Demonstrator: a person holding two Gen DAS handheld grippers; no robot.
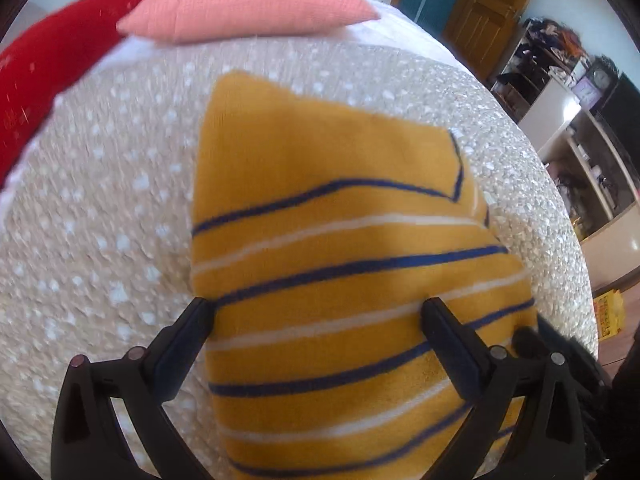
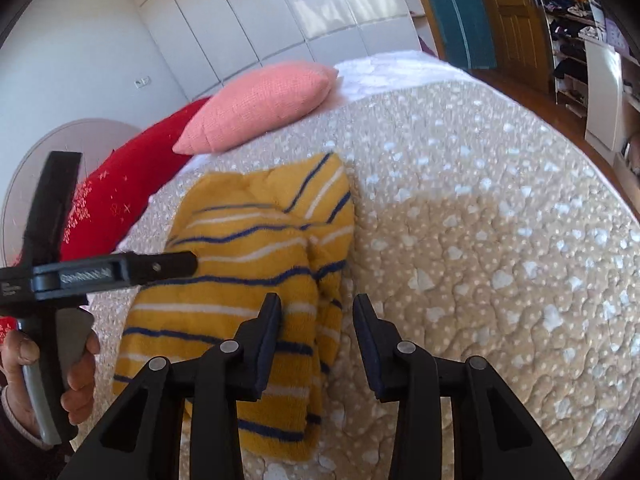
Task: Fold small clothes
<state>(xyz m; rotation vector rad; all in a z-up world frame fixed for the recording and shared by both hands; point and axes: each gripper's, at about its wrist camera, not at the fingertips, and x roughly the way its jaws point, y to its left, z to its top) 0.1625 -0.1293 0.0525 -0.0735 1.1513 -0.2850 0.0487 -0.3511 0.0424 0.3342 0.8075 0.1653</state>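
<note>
A mustard-yellow garment (image 1: 340, 208) with blue and white stripes lies partly folded on the bed. In the left wrist view my left gripper (image 1: 318, 316) hovers over its near part, jaws wide apart, one finger at the cloth's left edge and the other over its stripes, with nothing pinched. From the right wrist view the same garment (image 2: 240, 248) looks bunched, with a fold along its right side. My right gripper (image 2: 318, 308) is open above that right edge, and the pads are clear of the cloth. A hand (image 2: 76, 380) holds the left tool at the frame's left, its black finger (image 2: 176, 262) reaching over the garment.
The beige quilted bedspread (image 2: 480, 240) has bare room to the garment's right. A pink cushion (image 2: 260, 104) and a red cushion (image 2: 116, 196) lie at the bed's far end. Shelves (image 1: 560, 80) and a wooden door (image 1: 488, 12) stand beyond the bed's right side.
</note>
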